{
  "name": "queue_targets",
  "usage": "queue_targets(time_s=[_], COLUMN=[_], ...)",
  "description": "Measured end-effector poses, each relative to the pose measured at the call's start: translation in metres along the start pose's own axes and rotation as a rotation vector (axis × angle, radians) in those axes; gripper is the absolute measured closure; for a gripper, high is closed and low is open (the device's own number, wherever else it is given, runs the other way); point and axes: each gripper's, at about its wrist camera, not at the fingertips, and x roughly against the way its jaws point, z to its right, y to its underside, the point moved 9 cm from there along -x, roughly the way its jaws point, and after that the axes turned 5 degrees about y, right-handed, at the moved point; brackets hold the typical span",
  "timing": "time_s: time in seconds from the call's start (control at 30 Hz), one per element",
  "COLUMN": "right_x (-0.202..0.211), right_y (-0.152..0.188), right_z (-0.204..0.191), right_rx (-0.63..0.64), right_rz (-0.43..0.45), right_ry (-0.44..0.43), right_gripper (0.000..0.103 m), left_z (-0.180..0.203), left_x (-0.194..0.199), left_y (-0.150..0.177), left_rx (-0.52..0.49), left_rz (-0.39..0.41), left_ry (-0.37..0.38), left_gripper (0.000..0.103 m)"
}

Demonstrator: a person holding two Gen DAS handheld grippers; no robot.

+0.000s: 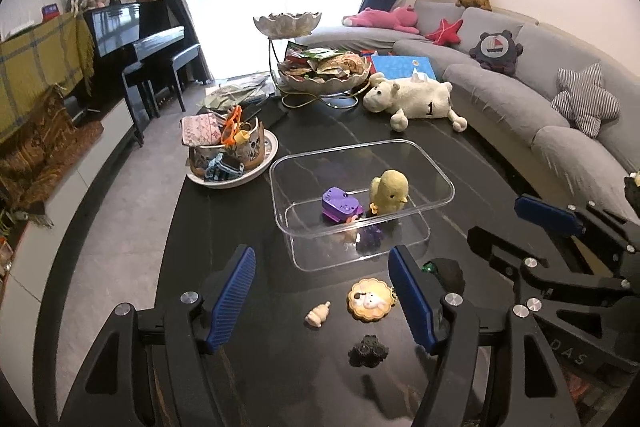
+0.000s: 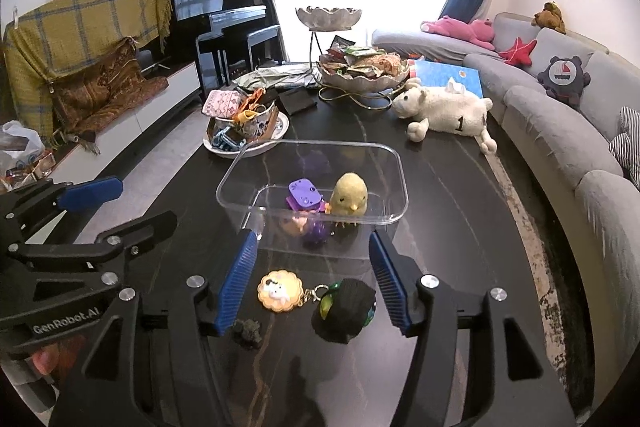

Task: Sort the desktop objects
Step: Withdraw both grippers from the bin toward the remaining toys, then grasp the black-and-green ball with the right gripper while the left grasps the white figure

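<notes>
A clear plastic box (image 1: 434, 163) (image 2: 394, 157) on the dark table holds a yellow chick toy (image 1: 387, 191) (image 2: 349, 199) and a purple toy (image 1: 340, 206) (image 2: 303, 195). In front of it lie a cookie keychain (image 1: 369, 299) (image 2: 279, 291), a small cream bottle charm (image 1: 318, 315), a small dark figure (image 1: 368, 346) (image 2: 248, 333) and a black round toy (image 1: 450, 271) (image 2: 345, 309). My left gripper (image 1: 322, 303) is open above the charms. My right gripper (image 2: 314, 283) is open, with the keychain and black toy between its fingers.
A plate with a cluttered basket (image 1: 224, 151) (image 2: 244, 129) stands left of the box. A two-tier snack bowl stand (image 1: 320, 67) (image 2: 356, 67) and a white plush sheep (image 1: 416, 99) (image 2: 444, 111) are behind. A grey sofa (image 1: 520, 99) runs along the right.
</notes>
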Motion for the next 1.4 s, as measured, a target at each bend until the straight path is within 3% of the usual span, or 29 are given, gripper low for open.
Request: queue_targets(time_s=[0.3,0.63,1.4], right_x=[0.001,-0.015,-0.051], right_y=[0.020,0.042,0.071], right_z=[-0.003,-0.006,0.001], right_rx=[0.003,0.009,-0.012], right_rz=[-0.024,-0.074,-0.160], right_ry=[-0.017,-0.024,-0.020], right_gripper=[0.047,0.047,0.047], left_z=[-0.001,0.002,0.000], left_x=[0.005,-0.019,-0.058], left_y=[0.021,0.048,0.070], left_rx=[0.029,0.038,0.031], left_rz=[-0.006,-0.079,-0.154], left_ry=[0.013,0.028,0.034], left_gripper=[0.037,0.037,0.037])
